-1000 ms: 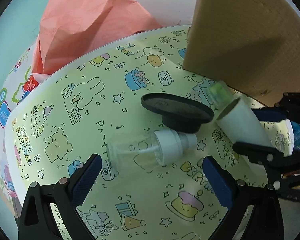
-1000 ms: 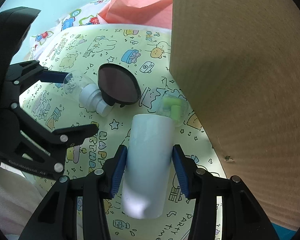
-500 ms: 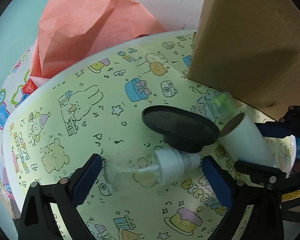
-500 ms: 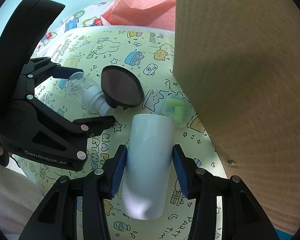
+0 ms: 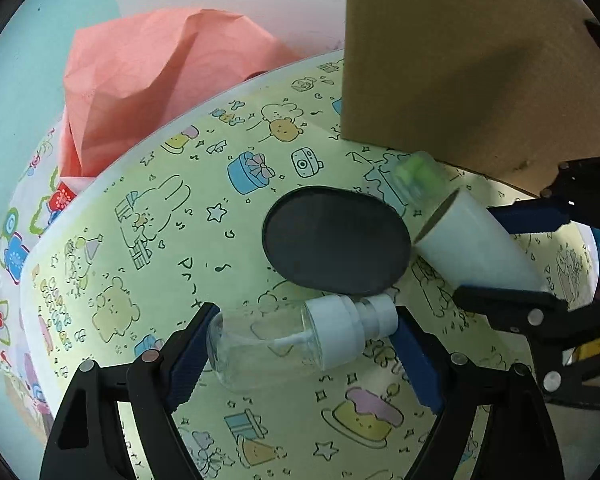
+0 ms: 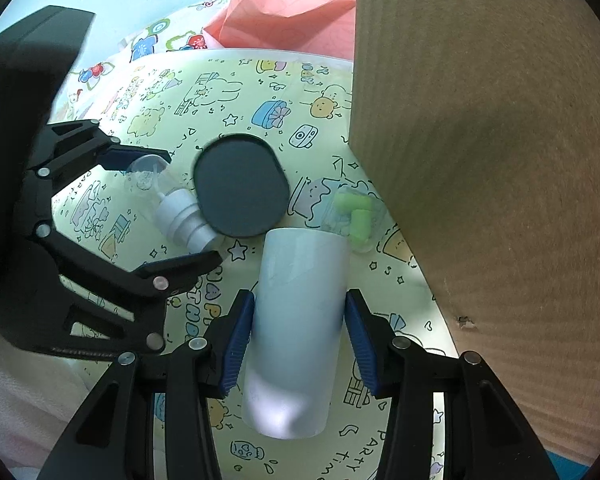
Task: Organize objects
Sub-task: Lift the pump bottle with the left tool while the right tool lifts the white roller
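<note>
Pink paper (image 5: pixel 152 92): crumpled, matte sheet at your far left, tucked behind the mat's edge.
Mat (image 5: pixel 148 264): glossy pale-green sheet printed with party cartoons; everything here lies on it.
Left gripper (image 5: pixel 300 344): your jaws have just been closing, and the pump bottle now lies lengthwise between the blue ribbed pads. The left pad sits at its base and the right pad at the nozzle tip; I cannot tell if they press yet.
Pump bottle (image 5: pixel 284 340): clear plastic, empty-looking, on its side, with a white ribbed pump head pointing right, just beside the dark disc.
Dark disc (image 5: pixel 336 240): flat, smooth, oval-looking black piece at mid-mat, between the bottle and the tube.
White tube (image 6: pixel 300 320): plain matte cylinder, lying on the mat, far end just beside the disc and the small case.
Right gripper (image 6: pixel 300 336): your pads clamp the tube's two sides, as a second ago.
Small clear case (image 6: pixel 354 212): holds green foam plugs, touching the cardboard box's foot.
Cardboard box (image 6: pixel 480 160): brown, corrugated, upright at your right.
Change: one second ago your left jaws stood much wider with the bottle lying ahead of them.
</note>
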Available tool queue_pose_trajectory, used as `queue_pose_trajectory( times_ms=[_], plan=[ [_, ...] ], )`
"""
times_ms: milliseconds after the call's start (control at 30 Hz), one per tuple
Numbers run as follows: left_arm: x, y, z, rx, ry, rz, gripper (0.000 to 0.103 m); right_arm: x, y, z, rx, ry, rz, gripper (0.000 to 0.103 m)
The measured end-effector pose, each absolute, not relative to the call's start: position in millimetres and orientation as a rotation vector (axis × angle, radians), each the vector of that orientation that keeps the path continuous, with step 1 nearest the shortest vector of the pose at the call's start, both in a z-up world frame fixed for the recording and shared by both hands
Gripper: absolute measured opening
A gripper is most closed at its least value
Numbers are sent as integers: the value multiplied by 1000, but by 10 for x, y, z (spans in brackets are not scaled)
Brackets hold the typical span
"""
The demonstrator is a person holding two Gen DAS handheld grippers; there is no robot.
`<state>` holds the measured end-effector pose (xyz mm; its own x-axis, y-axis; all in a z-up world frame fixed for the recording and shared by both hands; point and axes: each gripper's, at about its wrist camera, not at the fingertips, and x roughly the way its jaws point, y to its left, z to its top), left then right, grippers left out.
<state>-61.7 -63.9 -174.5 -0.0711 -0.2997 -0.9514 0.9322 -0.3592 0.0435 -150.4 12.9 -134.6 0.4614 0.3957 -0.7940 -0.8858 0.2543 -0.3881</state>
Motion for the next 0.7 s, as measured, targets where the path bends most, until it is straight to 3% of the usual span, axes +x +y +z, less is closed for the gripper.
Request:
queue_pose_trajectory(
  times_ms=[700],
  plan=[
    [-452, -328, -1065, 1143, 694, -1606, 86, -1765, -7, -1070, -911, 524, 1017, 48]
  ],
)
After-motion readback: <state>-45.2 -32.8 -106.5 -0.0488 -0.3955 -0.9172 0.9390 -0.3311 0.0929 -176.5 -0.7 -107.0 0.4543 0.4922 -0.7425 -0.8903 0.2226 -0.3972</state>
